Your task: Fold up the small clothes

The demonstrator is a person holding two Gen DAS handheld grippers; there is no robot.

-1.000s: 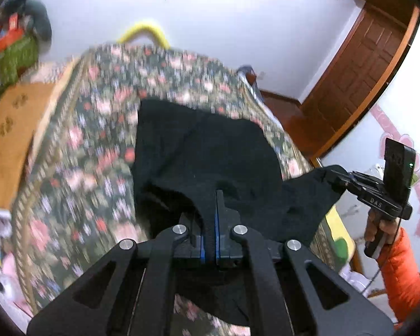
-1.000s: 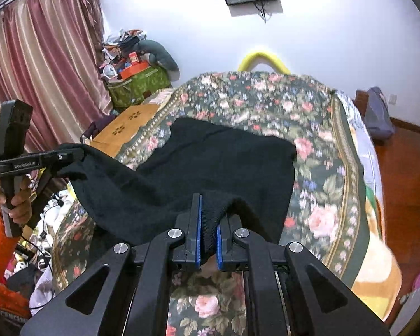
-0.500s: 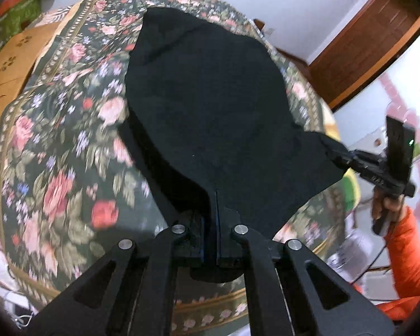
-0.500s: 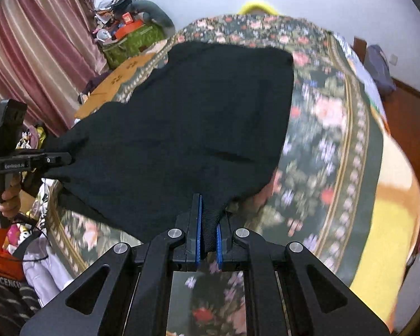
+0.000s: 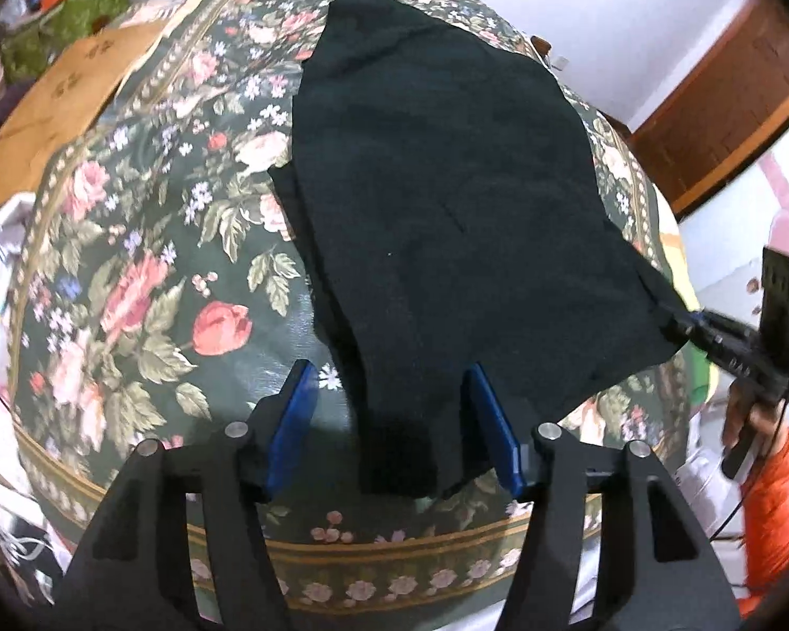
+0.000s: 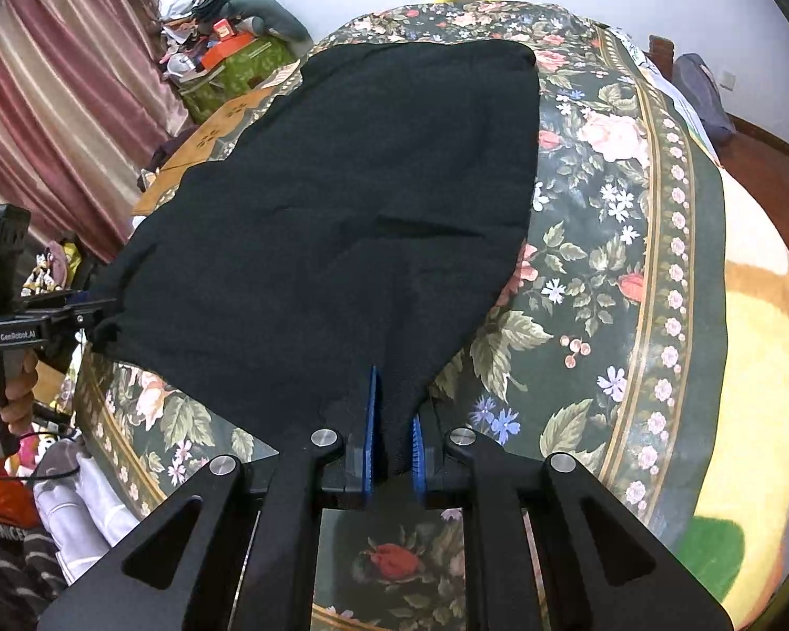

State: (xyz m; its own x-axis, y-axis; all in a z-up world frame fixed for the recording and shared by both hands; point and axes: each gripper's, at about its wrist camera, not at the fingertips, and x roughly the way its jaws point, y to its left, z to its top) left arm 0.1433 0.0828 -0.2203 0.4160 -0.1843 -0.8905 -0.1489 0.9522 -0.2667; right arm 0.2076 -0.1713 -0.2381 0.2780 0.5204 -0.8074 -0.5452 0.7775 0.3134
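Left gripper (image 5: 389, 415) has just been opening, its corner of the black garment (image 5: 447, 200) loose between; right gripper (image 6: 393, 434) pinches its corner; lay both edges flat on the bed (image 5: 147, 263), then release

The black knit garment (image 5: 436, 200) lies spread flat ahead of both grippers, one near corner between the left gripper's (image 5: 389, 389) parted pads, the other pinched in the right gripper (image 6: 393, 415).
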